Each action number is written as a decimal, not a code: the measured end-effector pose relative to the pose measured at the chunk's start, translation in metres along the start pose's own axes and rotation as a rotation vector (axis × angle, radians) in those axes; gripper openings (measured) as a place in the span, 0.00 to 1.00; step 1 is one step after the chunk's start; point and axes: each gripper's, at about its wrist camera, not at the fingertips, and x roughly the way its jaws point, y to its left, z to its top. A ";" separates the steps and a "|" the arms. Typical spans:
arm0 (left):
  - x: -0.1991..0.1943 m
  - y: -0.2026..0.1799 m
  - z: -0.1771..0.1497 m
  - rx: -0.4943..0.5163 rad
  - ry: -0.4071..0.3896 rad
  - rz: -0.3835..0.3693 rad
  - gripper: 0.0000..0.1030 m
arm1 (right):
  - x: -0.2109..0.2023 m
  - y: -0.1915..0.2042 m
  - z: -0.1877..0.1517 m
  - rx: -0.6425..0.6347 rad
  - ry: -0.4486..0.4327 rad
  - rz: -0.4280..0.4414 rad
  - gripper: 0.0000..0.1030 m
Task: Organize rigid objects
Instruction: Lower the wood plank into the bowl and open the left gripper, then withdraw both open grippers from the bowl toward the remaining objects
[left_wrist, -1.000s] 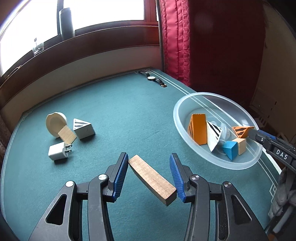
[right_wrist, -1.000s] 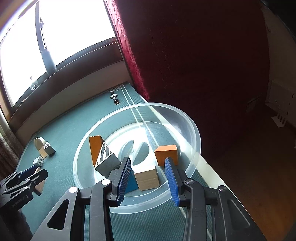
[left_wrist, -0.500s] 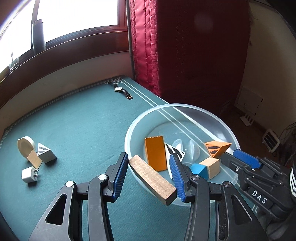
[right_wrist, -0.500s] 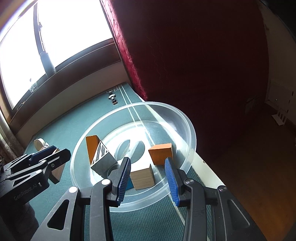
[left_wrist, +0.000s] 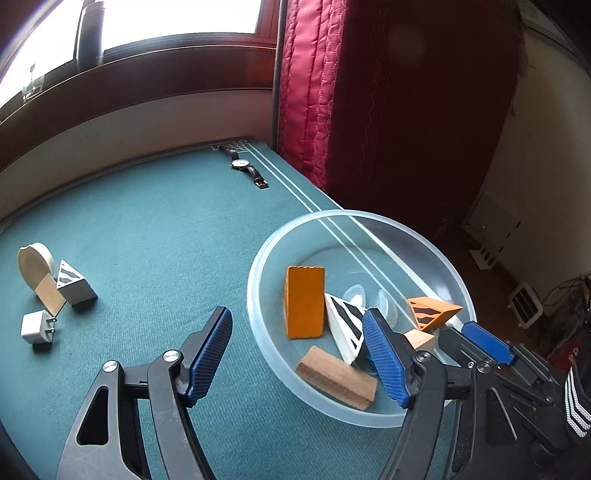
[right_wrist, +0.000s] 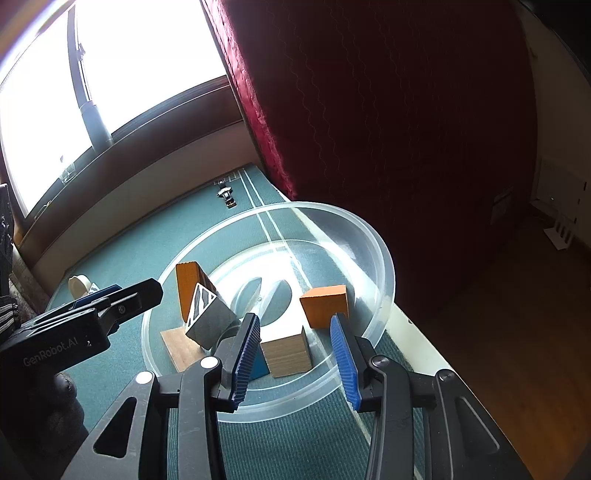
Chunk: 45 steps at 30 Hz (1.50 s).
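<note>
A clear plastic bowl (left_wrist: 258, 266) (right_wrist: 384, 280) sits near the right edge of the green table. A wooden plank (left_wrist: 336, 378) (right_wrist: 181, 349) lies in its near side, free of any pad. My left gripper (left_wrist: 297, 317) hangs over the bowl's near rim, its jaws opening with nothing pressed between them. Also in the bowl are an orange block (left_wrist: 304, 301), a white striped wedge (left_wrist: 343, 317), an orange striped wedge (left_wrist: 432, 310), a pale wood cube (right_wrist: 288, 354) and a blue block (right_wrist: 258, 365). My right gripper (right_wrist: 293, 321) hovers above the bowl's right side, jaws apart and empty.
On the table's left lie a cream round piece (left_wrist: 33, 262), a thin wood tile (left_wrist: 50, 297), a grey striped wedge (left_wrist: 75, 288) and a white plug adapter (left_wrist: 35, 326). A wristwatch (left_wrist: 243, 166) lies at the far edge. A red curtain hangs right of the table.
My left gripper carried the plank rightward to the bowl, then opened; the plank dropped out and now lies inside the bowl. The right gripper stayed in place.
</note>
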 end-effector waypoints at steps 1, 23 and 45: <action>-0.001 0.003 -0.001 -0.005 0.001 0.008 0.72 | 0.000 0.001 0.000 -0.001 0.000 0.000 0.41; -0.012 0.032 -0.024 -0.024 0.010 0.144 0.72 | -0.008 0.028 0.000 -0.044 -0.030 0.021 0.52; -0.035 0.111 -0.043 -0.180 0.022 0.282 0.76 | -0.009 0.090 -0.005 -0.115 -0.042 0.142 0.88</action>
